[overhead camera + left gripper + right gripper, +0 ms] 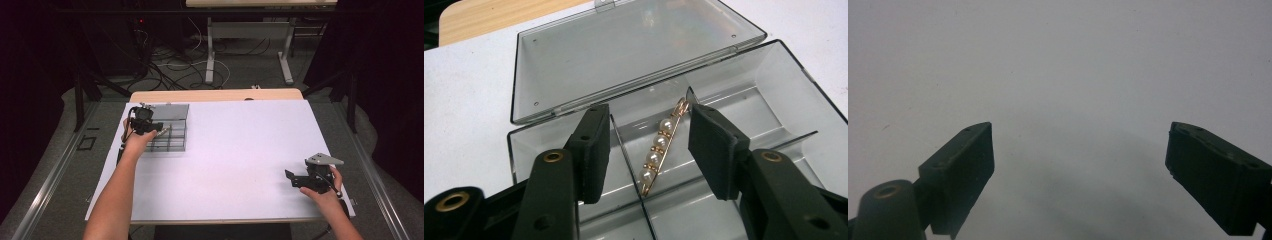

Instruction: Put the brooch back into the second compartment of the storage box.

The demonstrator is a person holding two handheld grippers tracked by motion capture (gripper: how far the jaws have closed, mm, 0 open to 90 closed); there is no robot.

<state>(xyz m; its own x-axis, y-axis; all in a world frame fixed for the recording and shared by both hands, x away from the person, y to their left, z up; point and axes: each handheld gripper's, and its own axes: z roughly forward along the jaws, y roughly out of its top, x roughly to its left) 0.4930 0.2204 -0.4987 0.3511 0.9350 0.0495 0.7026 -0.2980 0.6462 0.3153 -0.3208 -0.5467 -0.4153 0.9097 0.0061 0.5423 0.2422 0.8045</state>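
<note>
One pearl pin (658, 151) with four pearls lies in one box (784, 85).

box (744, 80): smoky grey, clear | pin (659, 150): gold, white pearls | table (240, 150): white

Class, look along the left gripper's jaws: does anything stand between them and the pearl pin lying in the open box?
Nothing visible does. The left gripper has open jaws on either side of the pearl pin, which lies in a compartment of the clear box beside a thin divider wall. The lid is folded back.
</note>
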